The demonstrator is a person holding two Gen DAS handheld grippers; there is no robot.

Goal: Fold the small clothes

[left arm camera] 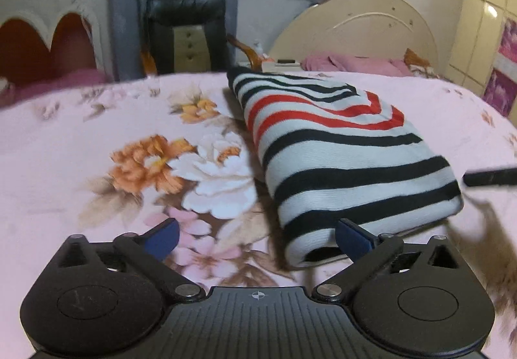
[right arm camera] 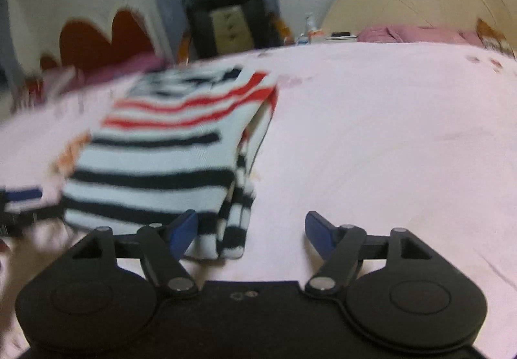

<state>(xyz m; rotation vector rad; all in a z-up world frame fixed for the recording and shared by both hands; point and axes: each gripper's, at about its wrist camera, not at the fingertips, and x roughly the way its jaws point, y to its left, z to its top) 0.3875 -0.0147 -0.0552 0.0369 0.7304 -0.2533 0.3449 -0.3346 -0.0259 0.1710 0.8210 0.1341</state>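
Observation:
A folded striped garment (left arm camera: 342, 152), white with black and red stripes, lies on the pink floral bedspread (left arm camera: 97, 139). My left gripper (left arm camera: 257, 239) is open and empty, just short of the garment's near left corner; its right finger is beside the folded edge. In the right wrist view the same garment (right arm camera: 161, 158) lies ahead to the left, blurred, with layered edges showing on its right side. My right gripper (right arm camera: 252, 234) is open and empty, its left finger next to the garment's near right corner. The other gripper's tip (left arm camera: 491, 177) shows at the right edge of the left wrist view.
A cream headboard (left arm camera: 362, 26) stands at the far end of the bed, with pink bedding (left arm camera: 349, 63) below it. A black chair (left arm camera: 184, 33) and grey curtains stand beyond the bed's far edge. The bedspread (right arm camera: 387, 139) stretches to the right of the garment.

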